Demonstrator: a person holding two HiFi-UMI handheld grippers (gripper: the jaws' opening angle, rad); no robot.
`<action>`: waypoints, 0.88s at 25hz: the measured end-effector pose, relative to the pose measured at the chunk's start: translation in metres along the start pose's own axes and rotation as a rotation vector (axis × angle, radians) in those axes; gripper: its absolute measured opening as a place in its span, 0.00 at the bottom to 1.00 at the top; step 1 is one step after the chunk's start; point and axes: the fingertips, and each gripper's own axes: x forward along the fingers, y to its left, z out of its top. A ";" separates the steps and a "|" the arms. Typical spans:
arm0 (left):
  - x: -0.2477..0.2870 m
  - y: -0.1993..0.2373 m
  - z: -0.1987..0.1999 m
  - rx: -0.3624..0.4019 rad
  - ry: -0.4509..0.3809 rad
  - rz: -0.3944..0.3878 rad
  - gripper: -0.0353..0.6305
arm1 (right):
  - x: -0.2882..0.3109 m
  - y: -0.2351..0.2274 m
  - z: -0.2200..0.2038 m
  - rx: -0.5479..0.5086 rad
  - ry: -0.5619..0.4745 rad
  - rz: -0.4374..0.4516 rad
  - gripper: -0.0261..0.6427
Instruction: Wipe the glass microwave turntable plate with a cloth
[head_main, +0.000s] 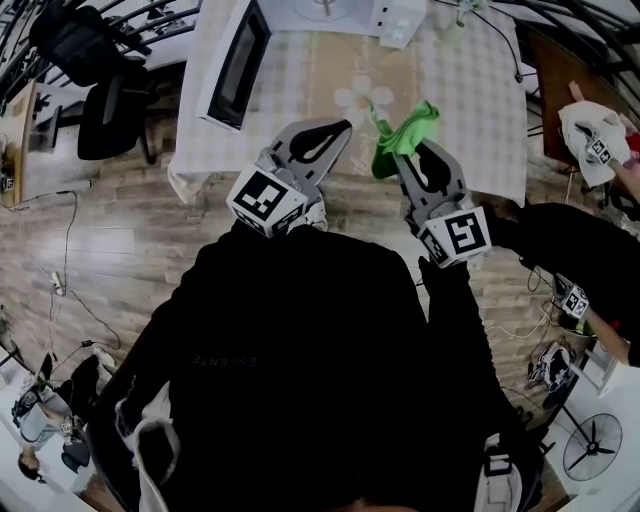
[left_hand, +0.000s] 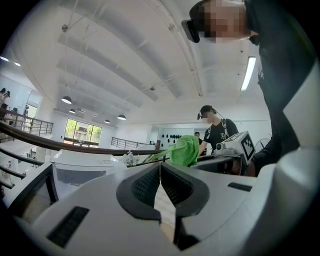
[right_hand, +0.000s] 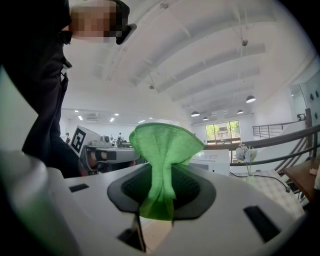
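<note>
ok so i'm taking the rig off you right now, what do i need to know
Left claw: shut, empty.
Right claw: shut on the bright green microfibre cloth, which is bunched and sticks out past the tips.
Both are raised at the near edge of the checked-cloth table.
What looks like the clear round glass turntable plate lies on the table just ahead of them. The white microwave sits at the table's left.
Done: cloth is in grip.
Left: the cloth is not on the plate yet, so all the wiping.
</note>
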 end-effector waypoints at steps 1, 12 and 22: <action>0.001 0.005 0.000 -0.002 0.000 -0.005 0.09 | 0.004 -0.001 -0.001 -0.003 0.006 -0.003 0.23; -0.001 0.053 -0.002 -0.028 0.010 -0.057 0.09 | 0.051 -0.003 -0.004 0.003 0.048 -0.065 0.23; 0.005 0.084 -0.014 -0.042 0.017 -0.049 0.09 | 0.076 -0.016 -0.017 0.004 0.102 -0.071 0.23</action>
